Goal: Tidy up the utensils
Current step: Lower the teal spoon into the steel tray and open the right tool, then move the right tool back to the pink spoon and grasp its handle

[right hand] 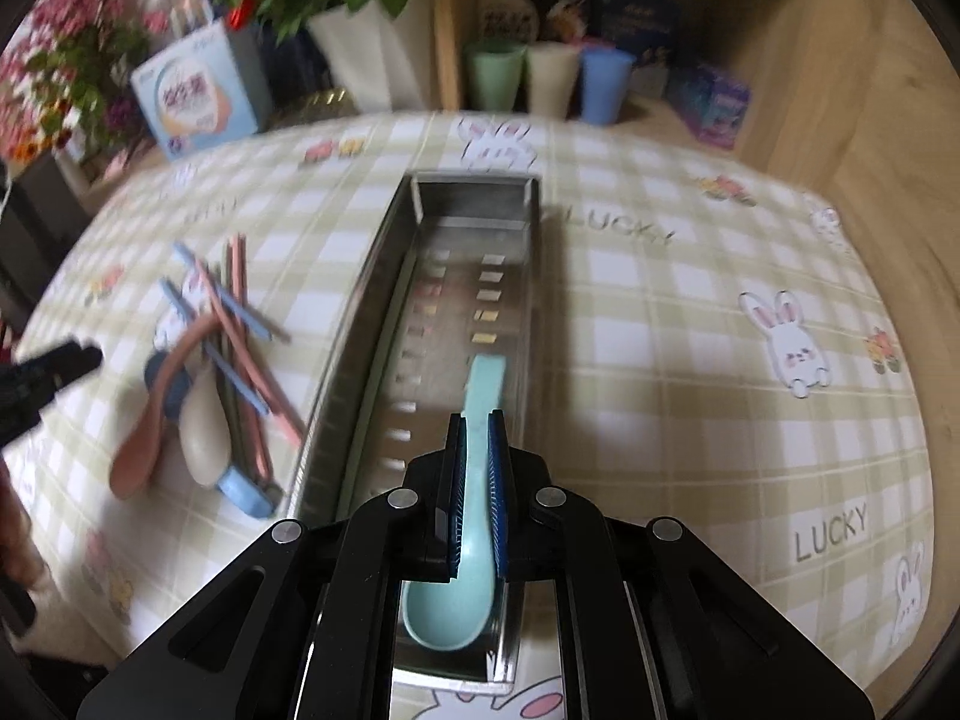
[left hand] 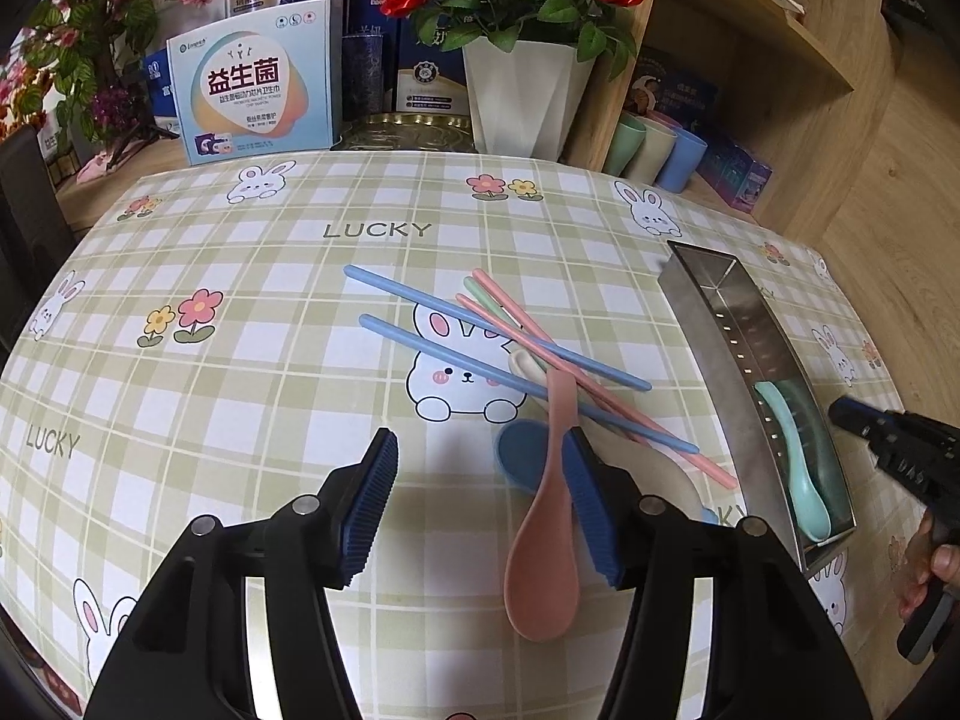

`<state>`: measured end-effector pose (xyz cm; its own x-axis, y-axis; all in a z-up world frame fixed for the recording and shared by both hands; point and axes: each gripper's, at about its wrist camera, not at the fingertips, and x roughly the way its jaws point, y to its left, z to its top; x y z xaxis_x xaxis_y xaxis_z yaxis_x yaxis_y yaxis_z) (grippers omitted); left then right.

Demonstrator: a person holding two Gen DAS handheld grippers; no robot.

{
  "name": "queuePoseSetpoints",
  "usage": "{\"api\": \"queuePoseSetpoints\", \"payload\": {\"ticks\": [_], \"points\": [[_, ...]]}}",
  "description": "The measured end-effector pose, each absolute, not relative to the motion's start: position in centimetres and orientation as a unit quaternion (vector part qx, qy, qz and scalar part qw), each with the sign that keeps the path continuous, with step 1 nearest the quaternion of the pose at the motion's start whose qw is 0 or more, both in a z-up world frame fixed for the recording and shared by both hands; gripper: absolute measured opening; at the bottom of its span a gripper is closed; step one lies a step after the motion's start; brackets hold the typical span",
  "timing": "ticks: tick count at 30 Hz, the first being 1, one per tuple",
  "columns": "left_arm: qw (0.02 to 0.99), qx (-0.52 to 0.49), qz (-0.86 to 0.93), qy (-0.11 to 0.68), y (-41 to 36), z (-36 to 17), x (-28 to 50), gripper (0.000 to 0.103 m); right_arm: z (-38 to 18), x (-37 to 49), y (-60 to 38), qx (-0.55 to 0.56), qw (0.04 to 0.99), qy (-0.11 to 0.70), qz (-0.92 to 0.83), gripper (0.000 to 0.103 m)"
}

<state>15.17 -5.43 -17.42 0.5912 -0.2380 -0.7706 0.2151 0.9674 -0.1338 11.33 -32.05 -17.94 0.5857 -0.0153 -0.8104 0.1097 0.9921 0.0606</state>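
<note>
Fingers of the left gripper (left hand: 486, 501) stand wide apart, low over the checked tablecloth (left hand: 240, 372) and pointing toward the pile of utensils. A pink spoon (left hand: 543, 546) lies between them, close against the right-hand pad, with its bowl toward the camera and its handle running up into the pile; whether that pad touches it cannot be told. Beyond it lie a blue spoon (left hand: 519, 456), a cream spoon (left hand: 528, 363), two blue chopsticks (left hand: 492, 327) and pink chopsticks (left hand: 594, 384), crossed over one another. The right gripper (right hand: 477, 492) is over the near end of the steel tray (right hand: 372, 300), aimed along its length, its pads drawn in narrow around the handle of a teal spoon (right hand: 462, 594). That spoon lies lengthwise in the tray, bowl nearest the camera, handle pointing to the far end. From the left wrist, the tray sits to the right of the pile, and the right gripper shows at the frame's right edge with part of the person's hand (left hand: 933, 570) below it.
</note>
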Motion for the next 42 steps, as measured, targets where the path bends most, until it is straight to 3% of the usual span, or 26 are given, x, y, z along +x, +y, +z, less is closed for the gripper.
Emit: {"api": "queuePoseSetpoints", "payload": {"ticks": [7,12,26,42], "points": [[0.889,-0.013,-0.138,0.436,-4.6,-17.9,14.3,0.056,-17.1,8.7,-30.7,0.141,0.905,0.396,-0.067,0.008],[0.887,-0.01,-0.137,0.441,-3.6,-18.6,13.5,0.055,-18.0,7.5,-28.6,0.13,0.909,0.392,-0.051,0.008],[0.897,-0.018,-0.109,0.429,0.5,-17.5,13.9,0.055,-18.1,9.0,-24.8,0.135,0.903,0.406,0.046,0.008],[0.902,-0.062,-0.091,0.416,5.9,-17.3,14.0,0.055,-20.9,15.3,-16.4,0.139,0.856,0.485,0.116,0.009]]}}
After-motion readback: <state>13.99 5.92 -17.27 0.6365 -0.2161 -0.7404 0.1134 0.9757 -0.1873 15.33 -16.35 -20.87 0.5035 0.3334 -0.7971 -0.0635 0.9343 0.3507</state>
